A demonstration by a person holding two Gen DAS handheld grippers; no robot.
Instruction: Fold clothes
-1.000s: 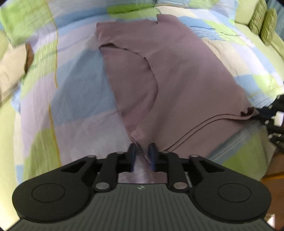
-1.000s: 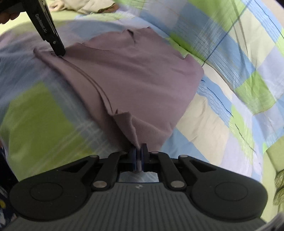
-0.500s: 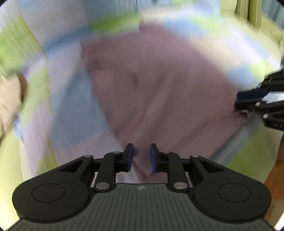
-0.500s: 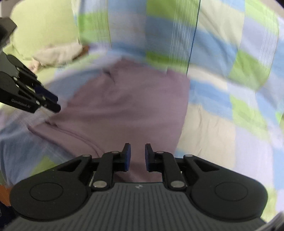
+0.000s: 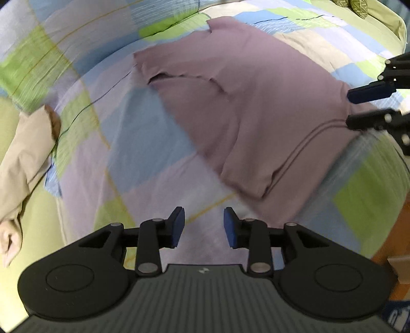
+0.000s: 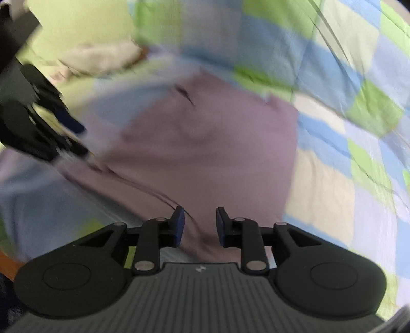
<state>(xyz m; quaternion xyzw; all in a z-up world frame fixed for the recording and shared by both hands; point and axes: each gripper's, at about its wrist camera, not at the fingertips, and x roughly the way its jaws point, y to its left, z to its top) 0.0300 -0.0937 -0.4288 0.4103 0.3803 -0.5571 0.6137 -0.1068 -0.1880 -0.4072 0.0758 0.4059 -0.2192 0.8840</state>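
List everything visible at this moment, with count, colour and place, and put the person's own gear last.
Mauve fabric garment: one, dusty purple, lying partly folded on the bed, between the two grippers.
Patchwork bedspread: one, green, blue, lilac and cream checks, under the garment.
Beige cloth garment: one, tan, at the bed's left edge in the left wrist view.
Green patterned cushions: at least one, far right corner.
Left gripper: one, black with blue pads, open, holding nothing.
Right gripper: one, black with blue pads, open over the garment's edge.
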